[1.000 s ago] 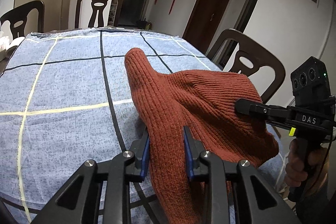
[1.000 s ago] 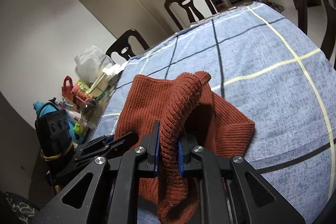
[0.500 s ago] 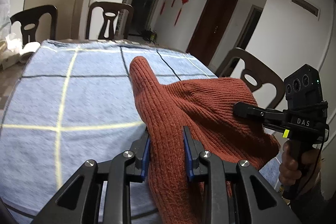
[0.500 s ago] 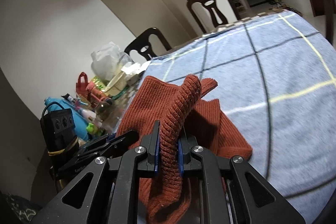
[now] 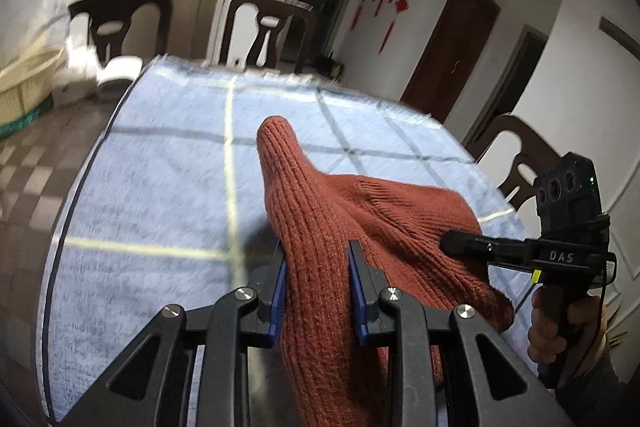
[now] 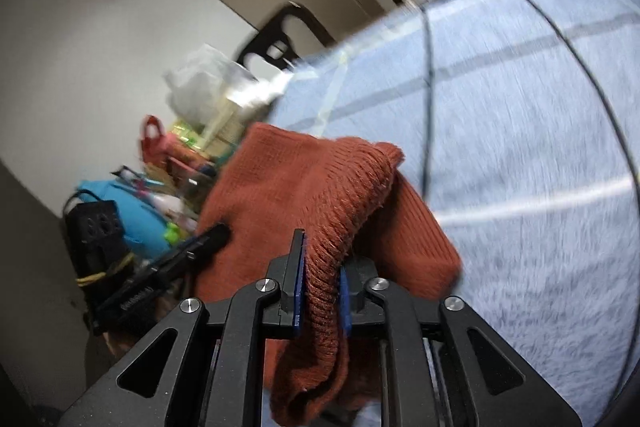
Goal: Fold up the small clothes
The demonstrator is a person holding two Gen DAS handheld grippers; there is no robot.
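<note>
A rust-orange ribbed knit garment is lifted off the blue checked worktop, bunched into thick folds. One rounded fold pokes upward in front, and a loose ribbed edge droops below the raised part.

Soft, even indoor light, moderately bright; no glare. Strong fisheye bending and dark vignette at all corners. Motion blur smearing the blue cloth and clutter beyond the fingers; nearby gripper parts sharp. Faint shadow under the knit.
</note>
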